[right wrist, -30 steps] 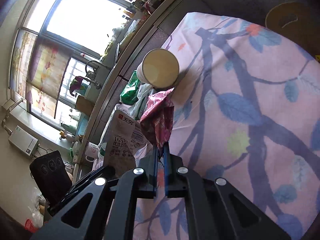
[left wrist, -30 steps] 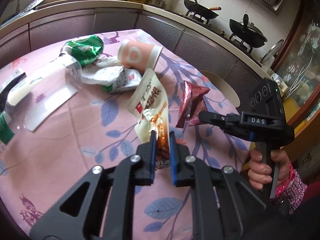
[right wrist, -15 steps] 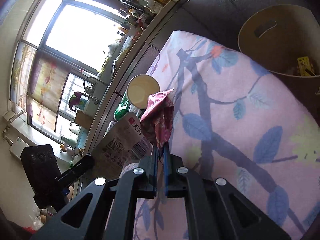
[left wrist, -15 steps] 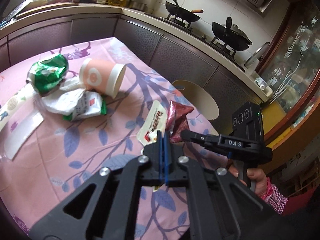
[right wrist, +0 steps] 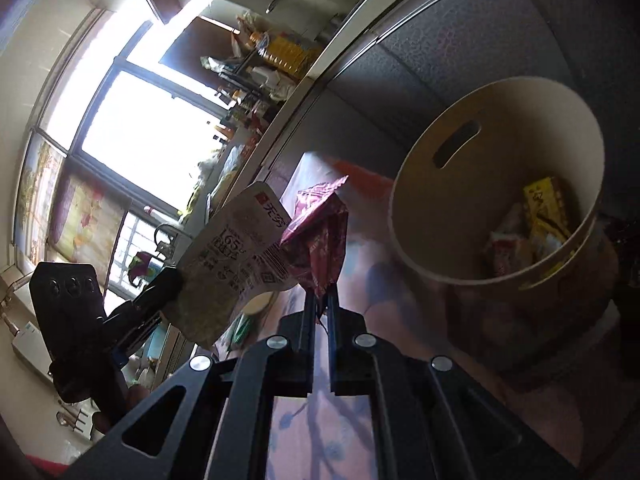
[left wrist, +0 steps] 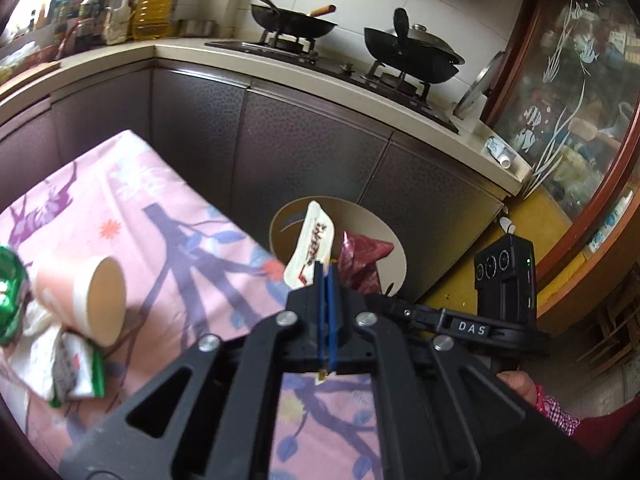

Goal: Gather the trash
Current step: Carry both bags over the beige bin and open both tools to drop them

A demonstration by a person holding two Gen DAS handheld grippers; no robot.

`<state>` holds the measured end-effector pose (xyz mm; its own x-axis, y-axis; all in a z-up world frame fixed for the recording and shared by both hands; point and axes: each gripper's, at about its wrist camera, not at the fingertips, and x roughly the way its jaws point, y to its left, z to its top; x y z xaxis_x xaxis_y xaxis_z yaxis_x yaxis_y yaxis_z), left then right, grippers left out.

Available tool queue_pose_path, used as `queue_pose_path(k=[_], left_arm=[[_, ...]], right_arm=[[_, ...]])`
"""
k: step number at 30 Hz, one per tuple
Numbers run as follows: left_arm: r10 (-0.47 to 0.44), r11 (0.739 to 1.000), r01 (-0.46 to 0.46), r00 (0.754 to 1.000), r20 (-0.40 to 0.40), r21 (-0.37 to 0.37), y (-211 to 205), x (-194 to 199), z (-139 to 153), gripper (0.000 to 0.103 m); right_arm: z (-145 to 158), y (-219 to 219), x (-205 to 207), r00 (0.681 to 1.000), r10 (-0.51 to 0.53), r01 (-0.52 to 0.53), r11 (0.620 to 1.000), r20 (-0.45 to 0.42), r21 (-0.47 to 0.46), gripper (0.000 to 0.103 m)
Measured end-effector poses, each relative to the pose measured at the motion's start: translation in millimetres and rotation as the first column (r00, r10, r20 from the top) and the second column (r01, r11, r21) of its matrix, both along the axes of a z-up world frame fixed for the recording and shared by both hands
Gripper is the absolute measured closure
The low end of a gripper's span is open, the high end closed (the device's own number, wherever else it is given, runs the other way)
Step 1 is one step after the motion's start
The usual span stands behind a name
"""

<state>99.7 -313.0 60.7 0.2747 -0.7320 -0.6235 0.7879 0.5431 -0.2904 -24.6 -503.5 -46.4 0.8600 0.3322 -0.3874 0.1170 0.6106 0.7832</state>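
1. The left gripper [left wrist: 326,280] is clamped tight, its blue pads pinching the bottom edge of a white snack pouch [left wrist: 314,240] that stands up out of the jaws, printed face showing, held in the air past the table's edge.

2. The right gripper [right wrist: 319,300] is likewise closed, squeezing the lower corner of a crumpled dark red foil wrapper [right wrist: 320,236], which rises above its fingertips.

3. From the right wrist view the two pieces sit side by side, the pouch just left of the red wrapper, edges overlapping or touching; I cannot tell which.

4. Handling call: both are empty film packets, so I judge them feather-light, floppy and slick. A pinch on a flat seam or edge is the sound hold, as both grippers have now. A loose grip would let the film slide out.

5. Beyond them stands the round beige bin [right wrist: 496,184] on the floor beside the table, slot handle in its wall, a yellow packet already inside.

6. In the left wrist view both wrappers show against the bin's mouth; light film may flutter, so a release low over the opening looks wise.

7. Left on the pink tablecloth [left wrist: 160,216]: a tipped paper cup [left wrist: 88,304], a green wrapper [left wrist: 10,292], a white crumpled packet [left wrist: 68,368].
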Motion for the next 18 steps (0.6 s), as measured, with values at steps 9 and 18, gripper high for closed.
queue_pose_path(k=[9, 18], left_arm=[[-0.009, 0.994, 0.004, 0.999, 0.048, 0.112, -106, 26, -25, 0.074], [0.169, 0.985, -0.169, 0.986, 0.007, -0.024, -50, 30, -15, 0.056]], right_arm=[[-26, -58, 14, 0.975, -0.157, 0.156, 0.988, -0.159, -0.022, 0.086], [-6, -53, -16, 0.968, -0.252, 0.251, 0.967, -0.019, -0.044, 0.032]])
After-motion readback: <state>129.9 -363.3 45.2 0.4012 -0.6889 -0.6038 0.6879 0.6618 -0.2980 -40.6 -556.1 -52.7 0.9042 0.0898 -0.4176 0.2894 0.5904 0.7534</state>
